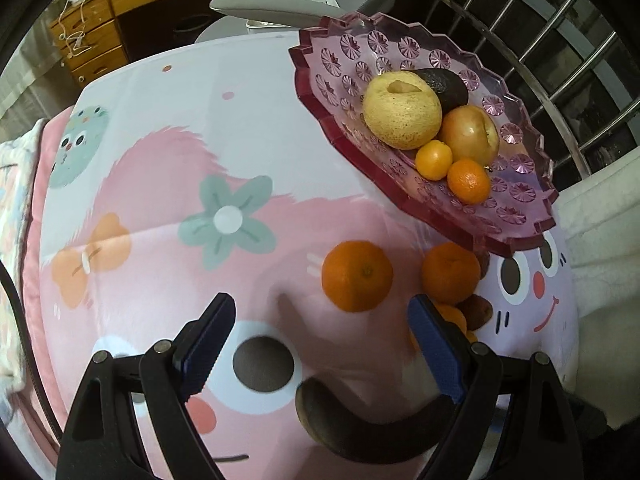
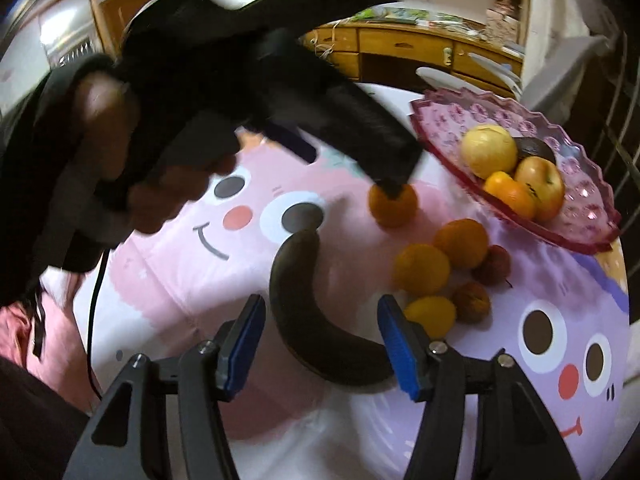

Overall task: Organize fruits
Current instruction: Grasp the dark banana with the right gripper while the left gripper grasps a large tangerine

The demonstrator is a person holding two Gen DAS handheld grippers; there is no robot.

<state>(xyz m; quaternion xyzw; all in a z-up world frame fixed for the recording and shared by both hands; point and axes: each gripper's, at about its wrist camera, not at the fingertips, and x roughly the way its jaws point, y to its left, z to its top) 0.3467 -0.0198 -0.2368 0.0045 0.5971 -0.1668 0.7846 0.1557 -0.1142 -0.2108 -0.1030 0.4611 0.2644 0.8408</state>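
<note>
A pink glass plate (image 1: 332,92) (image 2: 584,216) at the far right holds a yellow pear (image 1: 402,110), an avocado (image 1: 446,84), an apple (image 1: 472,134) and two small oranges (image 1: 434,159). Loose oranges (image 1: 357,276) (image 2: 462,242), a lemon (image 2: 432,316) and small brown fruits (image 2: 472,302) lie on the cloth in front of it. My left gripper (image 1: 320,348) is open above the cloth, the nearest orange just beyond its fingertips. A dark banana (image 2: 308,312) (image 1: 360,428) lies on the cloth between the open jaws of my right gripper (image 2: 320,344); the pads do not press on it.
A cartoon-print tablecloth (image 1: 168,184) covers the round table. A hand (image 2: 108,128) holding the left gripper fills the upper left of the right wrist view. Wooden drawers (image 1: 96,36) and a grey chair (image 1: 276,4) stand behind; a metal railing (image 1: 560,60) runs at the right.
</note>
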